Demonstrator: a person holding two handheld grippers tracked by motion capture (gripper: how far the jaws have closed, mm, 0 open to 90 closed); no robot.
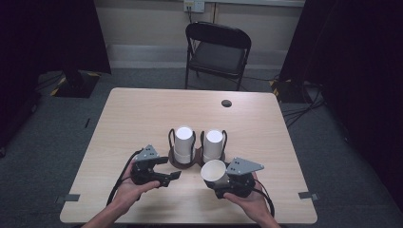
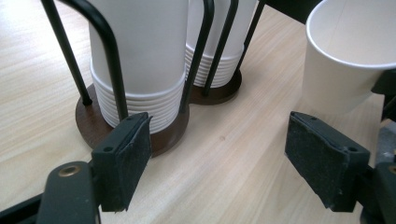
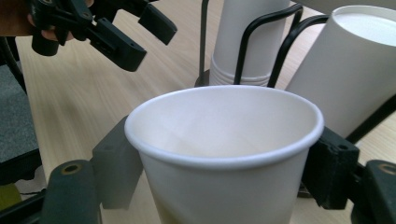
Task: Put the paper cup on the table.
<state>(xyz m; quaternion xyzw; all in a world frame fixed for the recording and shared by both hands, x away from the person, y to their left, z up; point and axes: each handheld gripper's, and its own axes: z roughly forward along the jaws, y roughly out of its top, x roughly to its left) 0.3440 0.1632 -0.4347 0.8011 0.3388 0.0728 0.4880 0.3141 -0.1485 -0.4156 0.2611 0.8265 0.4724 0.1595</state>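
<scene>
Two stacks of upside-down white paper cups stand in black wire holders on round brown bases at the table's middle: the left stack point(image 1: 183, 142) point(image 2: 140, 60) and the right stack point(image 1: 213, 144) point(image 2: 212, 60). My right gripper point(image 1: 217, 179) point(image 3: 224, 163) is shut on a single upright white paper cup point(image 1: 213, 171) point(image 3: 224, 140) point(image 2: 345, 60), with one pad on each side of its wall, just in front of the right stack. My left gripper point(image 1: 167, 169) point(image 2: 224, 163) point(image 3: 126, 32) stands open with nothing between its jaws, low over the table in front of the left stack.
The wooden table point(image 1: 138, 118) has a round cable hole point(image 1: 226, 103) near its far edge. A black folding chair point(image 1: 217, 50) stands behind the table. Bare tabletop lies to the left and right of the holders.
</scene>
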